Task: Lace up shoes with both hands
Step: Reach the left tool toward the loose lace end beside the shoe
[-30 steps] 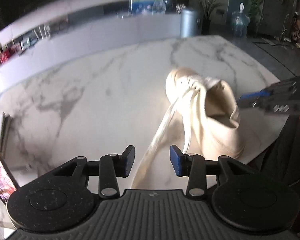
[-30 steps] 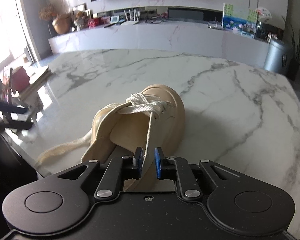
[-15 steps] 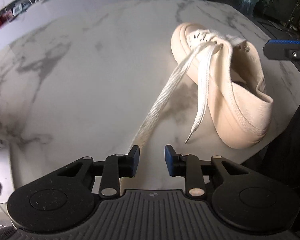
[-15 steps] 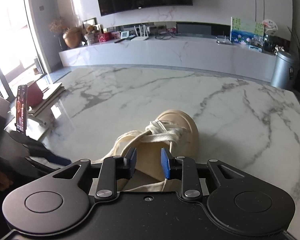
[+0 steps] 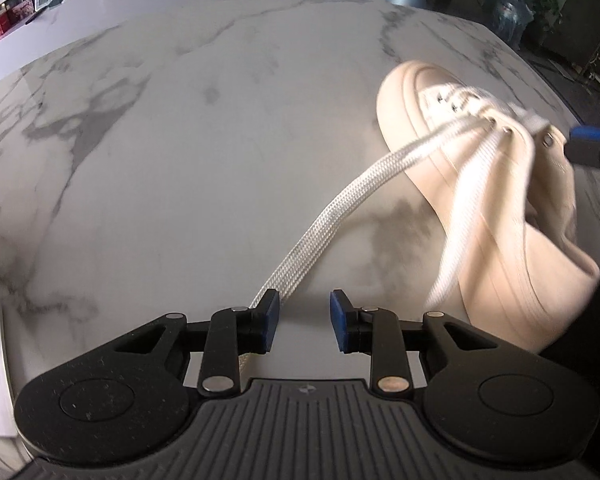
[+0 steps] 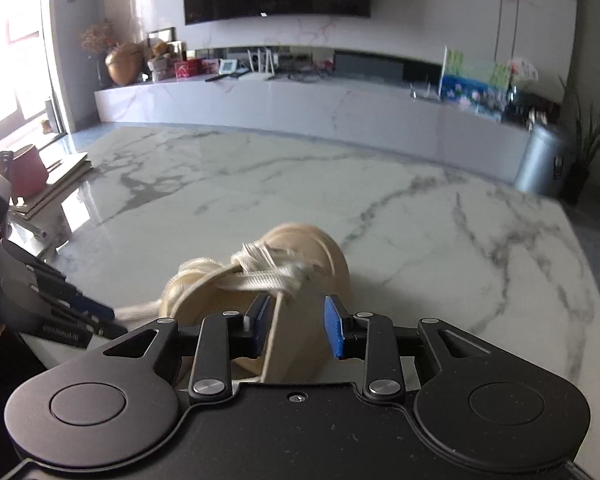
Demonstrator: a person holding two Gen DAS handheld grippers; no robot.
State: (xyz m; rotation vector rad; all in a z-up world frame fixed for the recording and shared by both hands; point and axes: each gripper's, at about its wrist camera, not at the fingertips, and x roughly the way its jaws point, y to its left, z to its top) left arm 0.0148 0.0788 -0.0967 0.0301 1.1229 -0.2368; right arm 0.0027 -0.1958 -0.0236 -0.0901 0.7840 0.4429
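Lowered toward the white grey-veined marble tabletop since a second ago, the left gripper now looks down on it at closer range, its blue-padded jaws narrower than before and standing part-open with nothing pressed between them. One flat white woven lace end runs from the eyelets down past the outside of the left pad and under the finger, so whether it touches the pad cannot be told. A second lace end, blurred, hangs down the side of the cream canvas high-top shoe, which stands near the table's near right corner, toe pointing away toward the far edge.

Across the shoe, the right gripper has just been opening; its jaws stand apart over the shoe's open collar, and a thin strand of lace passes between the pads close to the left one without being pinched. Crossed laces bunch over the tongue just ahead of it.

At the table's left edge a red mug sits beside stacked flat books; what the mug contains cannot be seen. A grey cylindrical bin stands on the floor beyond the far right corner.
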